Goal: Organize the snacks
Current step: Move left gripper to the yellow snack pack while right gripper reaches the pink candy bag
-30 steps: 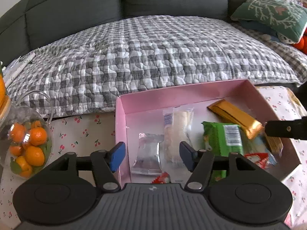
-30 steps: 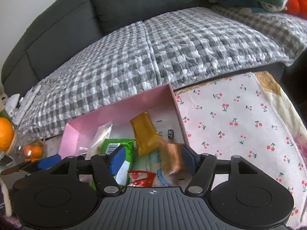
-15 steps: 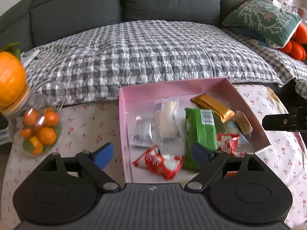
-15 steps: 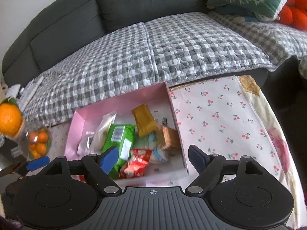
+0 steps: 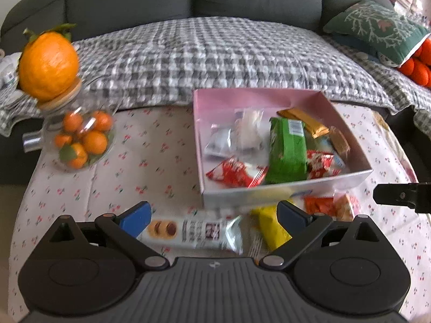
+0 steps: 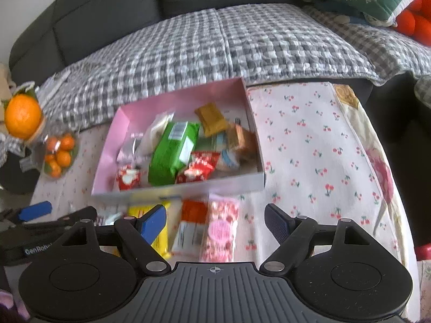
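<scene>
Right wrist view, right gripper (image 6: 216, 218) fingers apart over pink packet (image 6: 219, 228), left gripper (image 5: 212, 214) fingers apart over biscuit packet (image 5: 188, 232), pink box (image 6: 183, 188) beyond.

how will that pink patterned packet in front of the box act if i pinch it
The pink packet lies flat on the tablecloth, so it is probably light and thin. Its film wrapper looks glossy, so it may crinkle, flex and slip between the pads. Whatever is inside could crush.
</scene>
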A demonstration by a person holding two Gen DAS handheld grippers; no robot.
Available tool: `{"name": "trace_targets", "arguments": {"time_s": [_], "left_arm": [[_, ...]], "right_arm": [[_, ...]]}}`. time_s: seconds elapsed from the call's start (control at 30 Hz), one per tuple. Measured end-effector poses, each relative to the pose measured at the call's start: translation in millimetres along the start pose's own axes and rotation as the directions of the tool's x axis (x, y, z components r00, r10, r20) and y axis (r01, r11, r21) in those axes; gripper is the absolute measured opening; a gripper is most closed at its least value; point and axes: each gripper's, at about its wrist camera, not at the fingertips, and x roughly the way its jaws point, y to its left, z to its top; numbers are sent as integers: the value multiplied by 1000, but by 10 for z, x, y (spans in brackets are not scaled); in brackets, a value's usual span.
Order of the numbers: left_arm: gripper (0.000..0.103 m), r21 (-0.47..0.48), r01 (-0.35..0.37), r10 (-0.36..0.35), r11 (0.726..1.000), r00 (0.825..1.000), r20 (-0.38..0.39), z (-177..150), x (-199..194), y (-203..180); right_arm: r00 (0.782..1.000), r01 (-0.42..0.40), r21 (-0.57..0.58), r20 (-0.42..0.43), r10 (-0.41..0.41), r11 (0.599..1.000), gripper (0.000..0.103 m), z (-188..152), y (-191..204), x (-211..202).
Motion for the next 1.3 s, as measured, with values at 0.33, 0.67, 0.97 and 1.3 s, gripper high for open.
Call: {"name": "trace_targets", "arguments": {"time_s": [0.33,0.67,0.97,1.3], "left_arm": [[102,-71,21,-22,997,999,-27,-247,-79,127],[101,-6,54,-54,999,997,-60,-507,46,41],[80,34,103,-102,994,995,-12,-465,66,-115],[59,-18,138,-138,990,990,5,-368,141,-369]], "right_arm": [[1000,-10,-6,-16,9,1000,95,-259,48,-19],[996,24,-51,-84,-29,998,95,-394,90,209],[993,79,24,-92,-76,997,95,-294,-79,345],[995,17,225,-102,6,974,88,-181,-291,524]]}}
